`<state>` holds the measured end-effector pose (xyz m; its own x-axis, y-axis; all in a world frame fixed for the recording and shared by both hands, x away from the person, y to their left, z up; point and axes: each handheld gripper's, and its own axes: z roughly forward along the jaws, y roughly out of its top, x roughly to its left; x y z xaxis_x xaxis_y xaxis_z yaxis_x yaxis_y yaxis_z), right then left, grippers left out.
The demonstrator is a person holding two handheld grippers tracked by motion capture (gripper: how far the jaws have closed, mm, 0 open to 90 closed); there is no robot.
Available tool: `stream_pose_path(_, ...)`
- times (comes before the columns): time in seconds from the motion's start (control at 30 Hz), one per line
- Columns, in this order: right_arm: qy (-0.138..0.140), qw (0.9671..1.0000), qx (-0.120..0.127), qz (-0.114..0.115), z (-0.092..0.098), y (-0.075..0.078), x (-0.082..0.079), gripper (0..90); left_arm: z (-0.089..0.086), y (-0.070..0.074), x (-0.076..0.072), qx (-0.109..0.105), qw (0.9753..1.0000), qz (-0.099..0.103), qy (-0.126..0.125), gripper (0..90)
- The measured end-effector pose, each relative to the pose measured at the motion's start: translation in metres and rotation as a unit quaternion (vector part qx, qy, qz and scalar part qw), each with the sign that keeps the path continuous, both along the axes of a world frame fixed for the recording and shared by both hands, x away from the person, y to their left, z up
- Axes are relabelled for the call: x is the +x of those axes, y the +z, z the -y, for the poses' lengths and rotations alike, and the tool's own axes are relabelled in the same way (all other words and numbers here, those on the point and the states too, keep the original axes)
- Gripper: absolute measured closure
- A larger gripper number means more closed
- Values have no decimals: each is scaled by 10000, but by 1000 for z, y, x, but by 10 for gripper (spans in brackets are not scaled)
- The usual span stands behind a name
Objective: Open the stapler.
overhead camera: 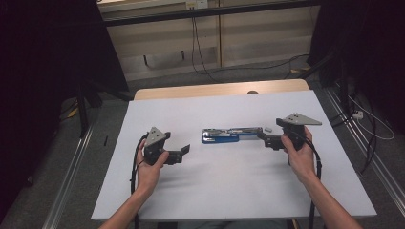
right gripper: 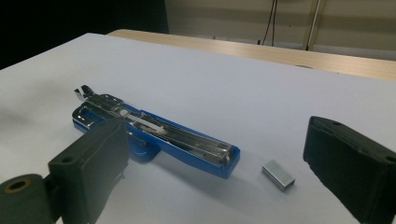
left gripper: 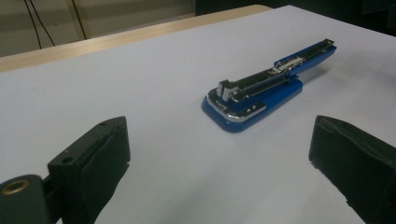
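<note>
An opened blue stapler (overhead camera: 231,134) was flanked by two wide-open grippers.
Bare table (overhead camera: 215,186) lay around it; a staple block (right gripper: 278,174) rested just beside its end.

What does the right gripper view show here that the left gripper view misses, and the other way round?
The right gripper view alone shows the block of staples lying just off the stapler's far end. The left gripper view alone shows the stapler's rounded blue base end with its chrome trim facing the camera. Both share the opened blue stapler lying flat on the white table, and each hand-held gripper's black jaws standing open, touching nothing.
</note>
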<state>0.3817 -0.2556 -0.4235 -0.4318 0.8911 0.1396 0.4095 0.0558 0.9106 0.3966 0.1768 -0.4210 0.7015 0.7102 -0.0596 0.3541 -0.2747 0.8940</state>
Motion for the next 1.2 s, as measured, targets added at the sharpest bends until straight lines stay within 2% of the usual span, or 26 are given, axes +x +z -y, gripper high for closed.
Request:
stream_pose_path(0.07,-28,10000,3,-67,3,-2,0,78,-4,-1,-6,66,9999,-4,79,55)
stream_pose_path(0.13,13,9999,-52,-122,3,-2,1,127,-7,0,-10,72,9999,-19,106,55)
stream_pose_path(0.23,88,9998,-89,-129,0,-1,2,82,-13,2,-19,-20,10000,8,66,57)
stream_pose_path(0.33,79,9998,-172,-62,0,2,1,78,-19,3,-27,-106,9999,31,81,57)
stream_pose_path(0.4,92,9998,-171,-102,2,3,2,51,-24,2,-32,-88,9999,64,99,58)
stream_pose_path(0.57,117,9997,-110,-192,12,4,4,46,-34,1,-44,-45,9998,45,189,57)
stream_pose_path(0.7,210,9991,-177,-318,15,7,5,59,-37,2,-56,4,9993,195,332,57)
stream_pose_path(0.8,288,9985,-259,-397,15,8,8,56,-40,2,-63,-59,9991,192,361,57)
stream_pose_path(0.97,302,9980,-302,-462,16,9,14,51,-40,2,-71,-101,9996,166,214,54)
stream_pose_path(1.2,387,9969,-323,-611,16,9,20,50,-38,3,-76,-98,9997,190,147,54)
